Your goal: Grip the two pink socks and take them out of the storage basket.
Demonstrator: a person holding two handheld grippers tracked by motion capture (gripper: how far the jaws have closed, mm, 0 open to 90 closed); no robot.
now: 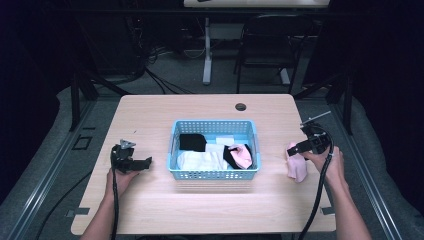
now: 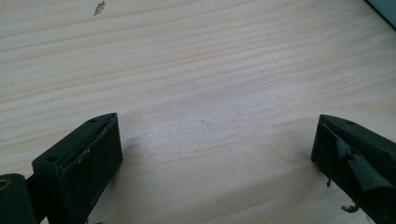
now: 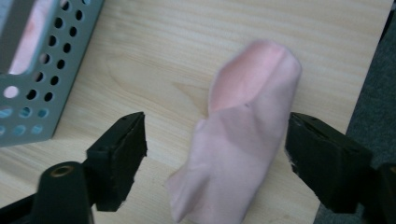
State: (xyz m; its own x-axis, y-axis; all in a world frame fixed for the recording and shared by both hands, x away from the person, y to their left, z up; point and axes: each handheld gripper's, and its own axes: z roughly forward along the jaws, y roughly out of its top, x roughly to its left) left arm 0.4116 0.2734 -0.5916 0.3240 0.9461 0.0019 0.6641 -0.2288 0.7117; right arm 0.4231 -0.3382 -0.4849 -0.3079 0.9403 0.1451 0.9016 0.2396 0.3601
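I am holding my right gripper [image 3: 215, 140] with its jaws spread wide over a pink sock [image 3: 243, 140] that is lying loose on the wooden table [image 1: 150, 210], to the right of the blue basket [image 1: 214, 174] and near the table's right edge. One jaw is standing clear of the cloth on one side; the other is just beside it or touching it, I cannot tell which. Nothing is being gripped yet.

I am judging the sock to be light, soft and limp, so it will be sagging and folding wherever I lift it. Taking it across the bunched middle, where the fabric is doubled, looks like the surest pinch; the thin flat end would be harder to catch off the tabletop.

My left gripper [image 2: 215, 154] is resting low over bare wood on the left side of the table, jaws also wide apart and holding nothing.

The basket is sitting in the middle, already carrying black, white and pink garments [image 1: 220, 152]. Its perforated wall [image 3: 42, 74] is near my right jaws, so I am minding that corner. The table edge is close on the far side of the sock, where a nudge could be sending it off.
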